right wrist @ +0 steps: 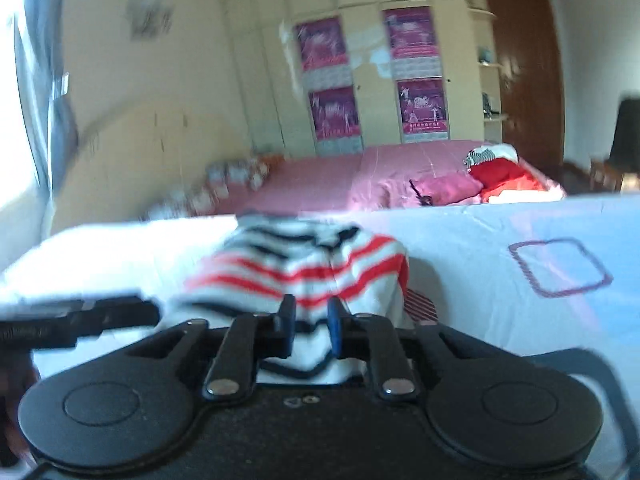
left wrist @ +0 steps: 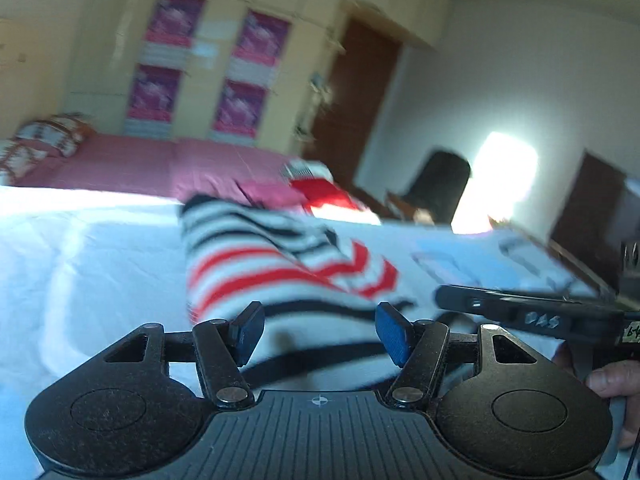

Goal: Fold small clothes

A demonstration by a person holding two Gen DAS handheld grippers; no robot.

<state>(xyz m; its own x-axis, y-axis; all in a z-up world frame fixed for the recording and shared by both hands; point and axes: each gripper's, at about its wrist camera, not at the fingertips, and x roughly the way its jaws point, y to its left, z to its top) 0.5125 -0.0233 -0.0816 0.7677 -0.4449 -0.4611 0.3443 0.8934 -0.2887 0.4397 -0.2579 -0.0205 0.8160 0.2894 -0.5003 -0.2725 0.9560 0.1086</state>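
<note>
A small white garment with red and black stripes (left wrist: pixel 276 276) lies bunched on the white sheet (left wrist: pixel 80 264). My left gripper (left wrist: pixel 320 332) is open, its blue pads (left wrist: pixel 394 334) on either side of the garment's near edge, not closed on it. In the right wrist view the same striped garment (right wrist: pixel 304 268) lies just ahead, and my right gripper (right wrist: pixel 311 326) is shut on its near hem, the cloth pinched between the pads. The right gripper's body (left wrist: pixel 532 316) shows at the right of the left wrist view; the left gripper's body (right wrist: pixel 76 320) shows at the left of the right wrist view.
Behind the white sheet is a pink bed (right wrist: pixel 320 180) with a pile of red, pink and striped clothes (right wrist: pixel 496 172). A cupboard with posters (right wrist: pixel 376 80), a brown door (right wrist: pixel 524 64) and a dark chair (left wrist: pixel 440 184) stand at the back.
</note>
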